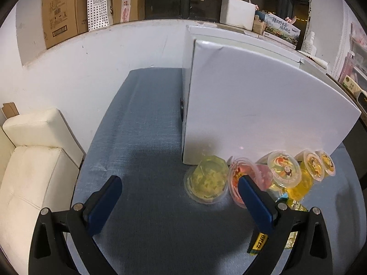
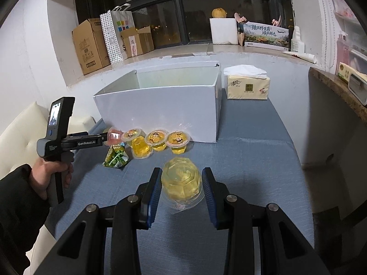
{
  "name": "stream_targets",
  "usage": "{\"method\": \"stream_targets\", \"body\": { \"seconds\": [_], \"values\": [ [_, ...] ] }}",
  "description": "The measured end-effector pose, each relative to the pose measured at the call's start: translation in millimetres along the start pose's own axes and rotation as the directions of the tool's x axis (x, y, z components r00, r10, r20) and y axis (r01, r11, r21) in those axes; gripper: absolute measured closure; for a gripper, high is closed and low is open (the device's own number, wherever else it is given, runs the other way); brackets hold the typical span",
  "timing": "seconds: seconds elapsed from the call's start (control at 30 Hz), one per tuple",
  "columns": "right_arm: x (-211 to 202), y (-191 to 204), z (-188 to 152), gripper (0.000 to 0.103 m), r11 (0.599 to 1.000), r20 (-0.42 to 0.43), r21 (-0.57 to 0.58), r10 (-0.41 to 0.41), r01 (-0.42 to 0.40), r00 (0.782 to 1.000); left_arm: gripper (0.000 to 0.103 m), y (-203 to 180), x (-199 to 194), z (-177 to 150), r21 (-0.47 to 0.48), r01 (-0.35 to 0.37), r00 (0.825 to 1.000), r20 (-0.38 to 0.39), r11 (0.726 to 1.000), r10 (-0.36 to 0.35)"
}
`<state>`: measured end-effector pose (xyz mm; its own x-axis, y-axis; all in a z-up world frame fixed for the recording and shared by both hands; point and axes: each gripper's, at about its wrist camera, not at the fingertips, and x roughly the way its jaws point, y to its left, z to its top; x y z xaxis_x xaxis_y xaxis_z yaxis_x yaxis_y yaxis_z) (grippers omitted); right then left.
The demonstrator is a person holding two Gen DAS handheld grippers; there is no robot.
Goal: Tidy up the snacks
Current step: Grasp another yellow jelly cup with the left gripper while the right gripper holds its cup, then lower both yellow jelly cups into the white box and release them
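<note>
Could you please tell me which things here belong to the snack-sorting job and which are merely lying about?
Job: large jelly cup in the right gripper, pink jelly cup, small yellow jelly cups, green snack packet, white box.
Lying about: tissue pack, cardboard boxes.

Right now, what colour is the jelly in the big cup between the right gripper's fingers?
Pale yellow jelly cup, clearest in the right wrist view.

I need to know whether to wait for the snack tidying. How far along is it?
Early. The white box looks empty as far as visible. The right gripper grips an upturned yellow jelly cup; the left gripper is open. The pink cup, other yellow cups and green packet remain out.
</note>
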<state>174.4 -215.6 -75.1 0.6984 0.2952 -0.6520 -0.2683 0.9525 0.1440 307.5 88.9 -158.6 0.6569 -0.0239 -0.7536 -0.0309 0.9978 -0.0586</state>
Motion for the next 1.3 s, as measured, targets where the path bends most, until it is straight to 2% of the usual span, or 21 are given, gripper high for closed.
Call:
{"method": "stream_targets", "body": {
  "seconds": [0.07, 0.2, 0.23, 0.3, 0.5, 0.7, 0.87, 1.1, 1.3],
  "values": [
    [1, 1, -1, 0.065, 1.0, -0.002, -0.001, -0.001, 0.001, 1.0, 0.015, 1, 4, 2, -0.007, 0.011, 1.0, -0.012, 1.0, -0.011],
    [3, 1, -2, 0.065, 1.0, -0.008, 0.001, 0.003, -0.003, 1.0, 0.057, -9, 9, 1, 0.019, 0.068, 0.997, -0.038, 0.998, -0.067],
    [4, 1, -2, 0.065, 1.0, -0.008, 0.001, 0.004, -0.004, 1.0, 0.063, -14, 7, 0, 0.031, 0.063, 0.998, -0.034, 0.998, -0.062],
    [4, 2, -1, 0.065, 1.0, -0.01, 0.0, 0.004, -0.004, 1.0, 0.064, -18, 5, -1, 0.037, 0.053, 0.998, -0.029, 0.998, -0.052],
    [1, 3, -1, 0.065, 1.0, -0.004, 0.002, 0.014, -0.014, 1.0, 0.067, -16, -4, -5, 0.024, 0.082, 0.996, -0.025, 0.996, -0.082],
    [-2, 9, 0, 0.065, 1.0, 0.009, -0.004, 0.031, -0.031, 0.999, 0.067, -19, -44, -13, 0.037, 0.097, 0.994, 0.038, 0.995, -0.098],
    [-4, 16, 2, 0.065, 0.999, 0.019, -0.012, 0.052, -0.052, 0.998, 0.066, -26, -89, -8, 0.056, 0.139, 0.984, 0.105, 0.989, -0.145],
    [-5, 18, 23, 0.065, 0.997, 0.048, -0.015, 0.072, -0.071, 0.996, 0.066, -48, -133, 18, 0.115, 0.171, 0.966, 0.177, 0.979, -0.189],
    [4, 12, 69, 0.065, 0.997, 0.091, -0.014, 0.081, -0.08, 0.993, 0.066, -62, -146, 57, 0.141, 0.179, 0.952, 0.224, 0.974, -0.208]
  ]
}}
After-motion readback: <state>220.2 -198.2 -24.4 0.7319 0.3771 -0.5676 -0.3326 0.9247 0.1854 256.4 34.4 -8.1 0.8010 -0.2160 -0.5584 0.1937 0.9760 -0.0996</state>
